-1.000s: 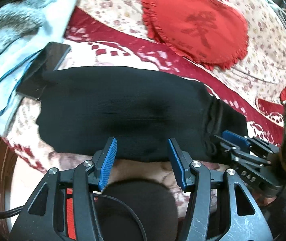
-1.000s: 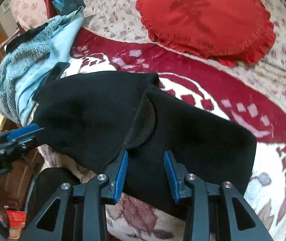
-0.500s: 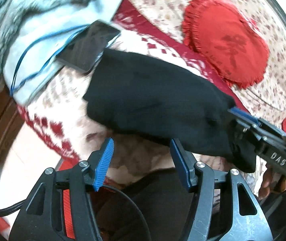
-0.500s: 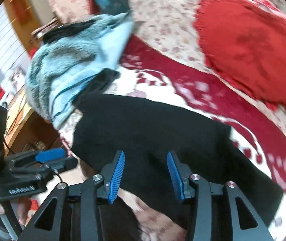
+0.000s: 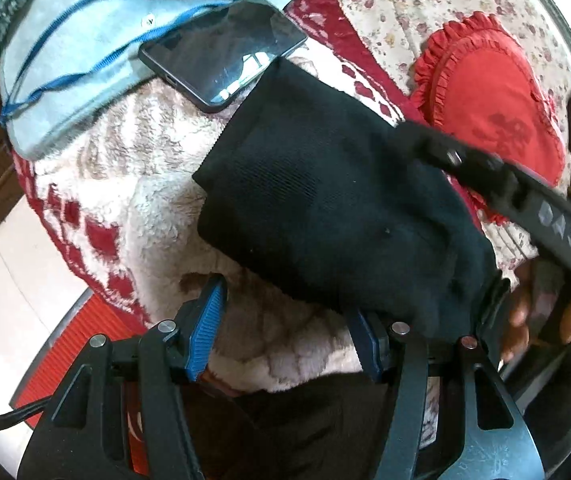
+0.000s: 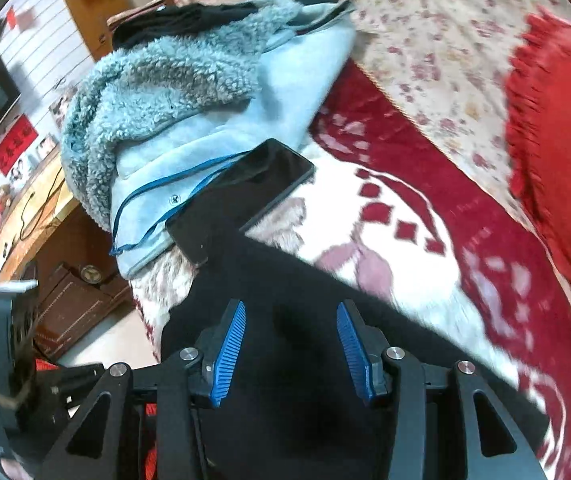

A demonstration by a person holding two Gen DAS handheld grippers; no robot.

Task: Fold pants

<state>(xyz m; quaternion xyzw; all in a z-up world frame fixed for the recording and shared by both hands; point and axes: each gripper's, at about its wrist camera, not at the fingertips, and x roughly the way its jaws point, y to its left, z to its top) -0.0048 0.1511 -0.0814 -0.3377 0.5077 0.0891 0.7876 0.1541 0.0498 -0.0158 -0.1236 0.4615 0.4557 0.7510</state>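
Left wrist view showed the pants (image 5: 337,208) now a compact bundle versus the long strip a second earlier, left gripper (image 5: 285,336) and right gripper (image 6: 291,354) both gaping empty, so folding looked nearly done.

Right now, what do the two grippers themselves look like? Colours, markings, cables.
Both are alike. The left gripper has black angular fingers with triangular cutouts, silver pivot screws and ribbed blue pads; a black cable trails off at lower left. The right gripper has the same build; in the left wrist view its body bears pale "DAS" lettering. The gripping hand is bare.
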